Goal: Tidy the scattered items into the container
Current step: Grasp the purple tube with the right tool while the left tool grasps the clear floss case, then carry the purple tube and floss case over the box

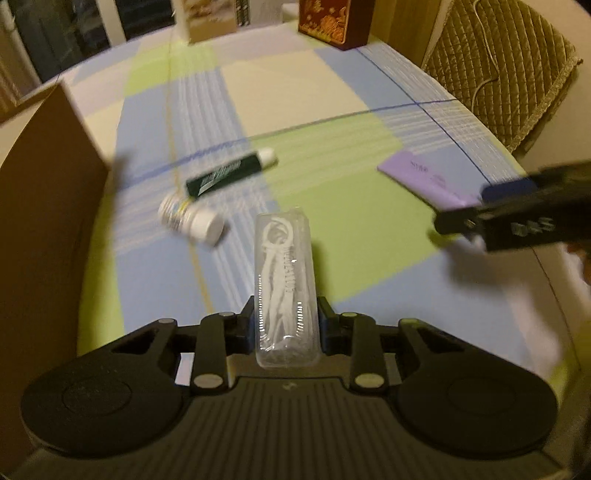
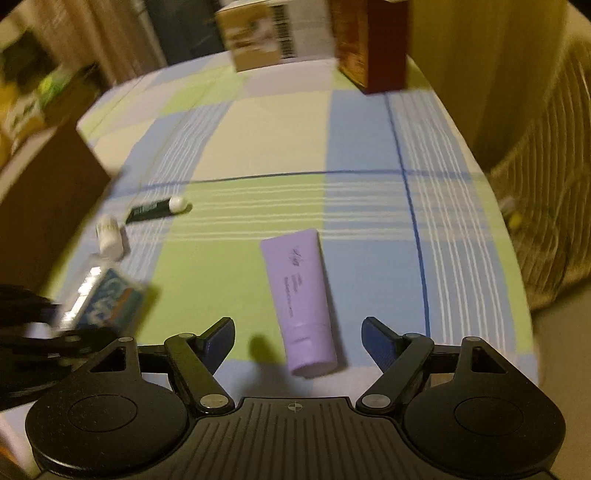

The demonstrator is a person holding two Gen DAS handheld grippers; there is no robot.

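Clamped between the fingers of the left gripper point(image 1: 285, 325) is a clear plastic case point(image 1: 284, 288) with white picks packed inside; it is lifted above the checked tablecloth point(image 1: 332, 110) and pointed away from the camera. Beyond it, a small white bottle point(image 1: 192, 219) is seen lying on its side, just beside a dark green tube with a white cap point(image 1: 231, 171). A brown cardboard box point(image 1: 48, 192) is set at the left edge of the table, close to those two items. Further right, a purple tube point(image 1: 421, 177) is laid flat on the cloth, with the right gripper point(image 2: 297, 338) hovering over it. In the right wrist view that gripper's fingers point(image 2: 221, 332) are spread wide, nothing is held, and the purple tube's cap end is found between them, lower on the cloth. At the far edge of the table a red patterned box point(image 1: 332, 22) is stood upright. A quilted chair cover point(image 1: 498, 66) is visible at the right.
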